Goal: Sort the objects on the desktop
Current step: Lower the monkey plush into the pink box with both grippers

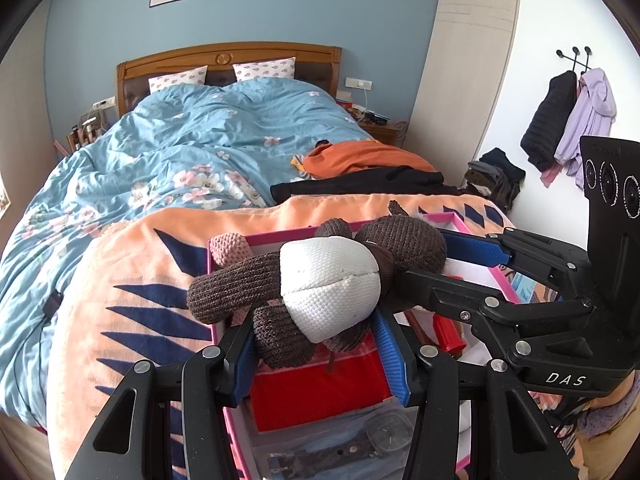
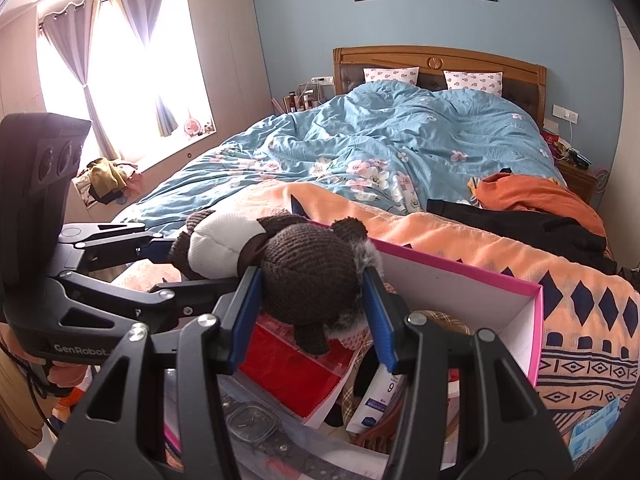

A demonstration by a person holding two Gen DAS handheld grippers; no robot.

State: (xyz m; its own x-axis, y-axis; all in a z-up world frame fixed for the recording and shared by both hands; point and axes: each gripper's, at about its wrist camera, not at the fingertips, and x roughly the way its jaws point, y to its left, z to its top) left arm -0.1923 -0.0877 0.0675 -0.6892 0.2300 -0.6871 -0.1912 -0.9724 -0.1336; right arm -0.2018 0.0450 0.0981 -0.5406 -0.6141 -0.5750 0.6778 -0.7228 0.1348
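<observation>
Clearly both tools share one load: the left gripper (image 1: 316,344) is closed on the body of the stuffed toy (image 1: 328,280), and the right gripper (image 2: 310,312) is closed on its brown head, likely to steady the floppy thing over the pink box (image 2: 460,276). Below, at six o'clock, a watch (image 2: 252,424) and red packet (image 2: 296,364) already lie inside. The box rests on an orange blanket (image 1: 132,256); beyond, toward twelve o'clock, a blue quilt (image 1: 200,136) and headboard (image 1: 228,58).

Pink box (image 2: 460,276) wall blocks at 2 o'clock; plush monkey (image 2: 312,276) fills the box mouth at 12; orange blanket (image 1: 132,264) open at 9 o'clock.
</observation>
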